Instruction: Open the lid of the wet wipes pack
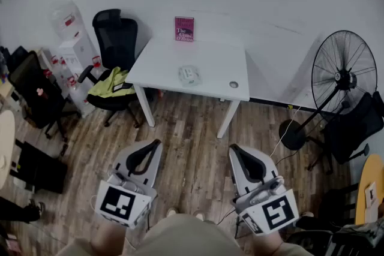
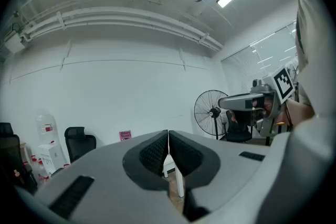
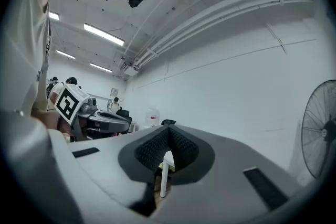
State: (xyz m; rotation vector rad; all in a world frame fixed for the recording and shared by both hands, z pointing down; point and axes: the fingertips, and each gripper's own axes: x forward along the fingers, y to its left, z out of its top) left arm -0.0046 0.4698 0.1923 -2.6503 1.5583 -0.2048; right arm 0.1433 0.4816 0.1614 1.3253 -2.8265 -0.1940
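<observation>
Looking down from the head view, the white counter [image 1: 207, 57] stands against the wall. A wide stretch of wooden floor [image 1: 192, 129] lies between its near edge and the tools. The wet wipes pack [image 1: 189, 74] lies flat near the counter's middle, apart from every edge; its lid is too small to read. A pink book [image 1: 184, 29] leans on the wall at the far edge. A round grey fitting [image 1: 234, 84] sits near the right front corner. Left of the counter is a black office chair [image 1: 115, 33] with a yellow-green garment [image 1: 112, 82] on its seat. Beyond it a clear water jug [image 1: 66, 20] stands on cartons, its contents not discernible. A standing fan [image 1: 344, 72] occupies the right side. The left tool [image 1: 157, 142] and right tool [image 1: 233, 147] are held side by side, level, pointing toward the counter and well short of it.

Left gripper view: the jaws are pressed together with nothing between the pads. A counter leg shows beyond the tips, and the right tool is alongside at the right.

Right gripper view: the jaws are closed together and empty. The counter's corner and a leg show beyond the tips, and the left tool is alongside at the left.
</observation>
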